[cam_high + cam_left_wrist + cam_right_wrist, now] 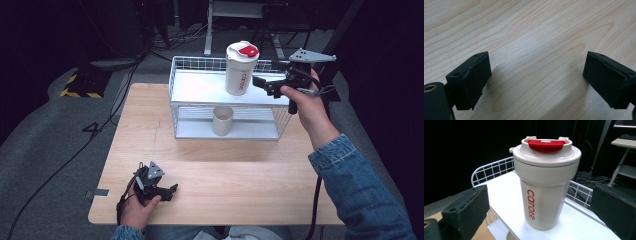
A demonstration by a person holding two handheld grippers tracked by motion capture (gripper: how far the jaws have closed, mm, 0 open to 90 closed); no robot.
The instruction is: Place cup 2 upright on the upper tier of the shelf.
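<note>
tumbler (241,69), cream with a red flip lid, stands upright on the top shelf of the white wire rack (200,87) at the table's far side. right gripper (261,83) sits just to its right, jaws spread wide and clear of it; a good grasp squares both pads mid-body. left gripper (171,189) rests near, agape, holding nothing.

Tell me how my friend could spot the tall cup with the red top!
Find the white wire shelf rack at the far side of the wooden table. On its top shelf stands a tall cream travel tumbler with a red flip lid and red lettering. The plain beige cup below has no lid.
</note>
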